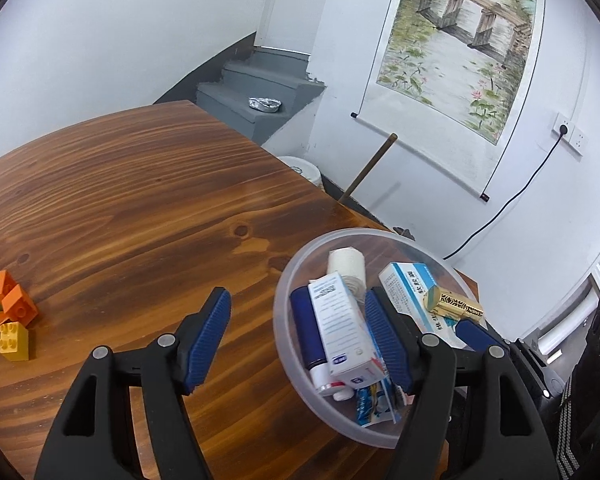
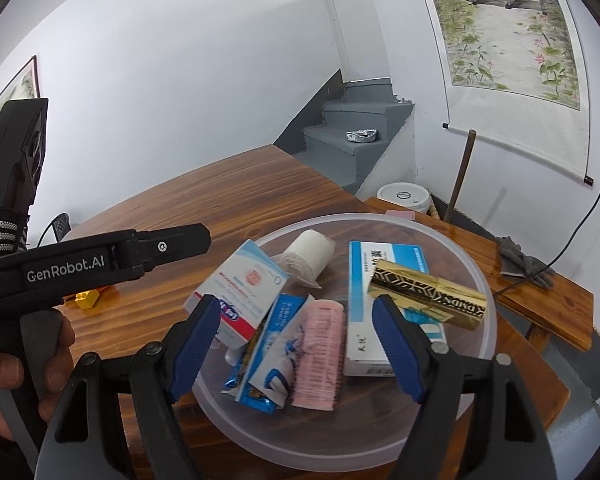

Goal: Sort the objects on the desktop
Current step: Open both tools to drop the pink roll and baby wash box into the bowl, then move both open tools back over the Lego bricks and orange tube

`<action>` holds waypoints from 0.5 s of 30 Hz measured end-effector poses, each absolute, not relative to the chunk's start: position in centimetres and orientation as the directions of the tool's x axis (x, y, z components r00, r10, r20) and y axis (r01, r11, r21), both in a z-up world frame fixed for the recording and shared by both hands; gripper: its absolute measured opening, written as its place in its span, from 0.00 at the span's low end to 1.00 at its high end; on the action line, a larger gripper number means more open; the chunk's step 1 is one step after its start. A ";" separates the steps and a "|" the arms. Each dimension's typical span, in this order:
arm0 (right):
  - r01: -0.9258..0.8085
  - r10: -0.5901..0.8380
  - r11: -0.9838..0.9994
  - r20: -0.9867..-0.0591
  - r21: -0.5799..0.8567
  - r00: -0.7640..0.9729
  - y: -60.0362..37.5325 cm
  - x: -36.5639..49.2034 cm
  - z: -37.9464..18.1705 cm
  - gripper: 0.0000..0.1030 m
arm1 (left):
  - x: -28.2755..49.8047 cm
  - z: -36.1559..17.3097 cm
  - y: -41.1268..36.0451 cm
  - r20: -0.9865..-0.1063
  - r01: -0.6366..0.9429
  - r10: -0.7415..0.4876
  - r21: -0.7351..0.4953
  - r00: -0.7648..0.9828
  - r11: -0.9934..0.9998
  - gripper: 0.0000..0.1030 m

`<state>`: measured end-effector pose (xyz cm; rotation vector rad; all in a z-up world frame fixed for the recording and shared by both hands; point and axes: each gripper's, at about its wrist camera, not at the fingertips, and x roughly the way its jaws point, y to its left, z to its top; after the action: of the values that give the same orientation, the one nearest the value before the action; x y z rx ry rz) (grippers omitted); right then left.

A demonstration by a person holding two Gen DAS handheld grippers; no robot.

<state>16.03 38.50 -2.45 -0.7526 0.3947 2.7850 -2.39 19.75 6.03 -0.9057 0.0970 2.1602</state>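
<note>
The sorting looks well along but unfinished. A clear round bowl [image 2: 476, 272] at the right end of the wooden surface [image 1: 140, 200] already holds most of the items: a white bandage roll [image 2: 310, 254] at 12 o'clock, a blue-and-white medicine box [image 2: 364, 312] at 3 o'clock with a gold lipstick case [image 2: 430, 296] lying across it, a white carton with red and blue print [image 2: 240, 284] at 9 o'clock, and a pink hair roller [image 2: 322, 358] beside blue sachets [image 2: 266, 360] toward 6 o'clock.

Still outside it, at 9 o'clock in the left wrist view, sits a cluster of toy bricks [image 1: 10, 312], orange, yellow and green; these probably belong elsewhere and remain to be dealt with.

The right gripper [image 2: 296, 344] hangs over the roller and sachets with its jaws apart, clamping nothing. The left gripper [image 1: 296, 340] is likewise spread and empty, one finger over the bowl, the other over bare wood.
</note>
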 end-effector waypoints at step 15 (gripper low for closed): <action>-0.172 0.060 -0.969 -0.502 0.179 -0.863 33.4 13.7 -1.1 0.79 | -4.6 5.8 12.3 -0.641 -0.602 0.542 -0.152 -0.543 -0.784 0.71</action>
<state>13.66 33.38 -1.05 -0.7718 0.3306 2.9015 -4.62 12.34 5.83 -0.9155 0.1123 2.2995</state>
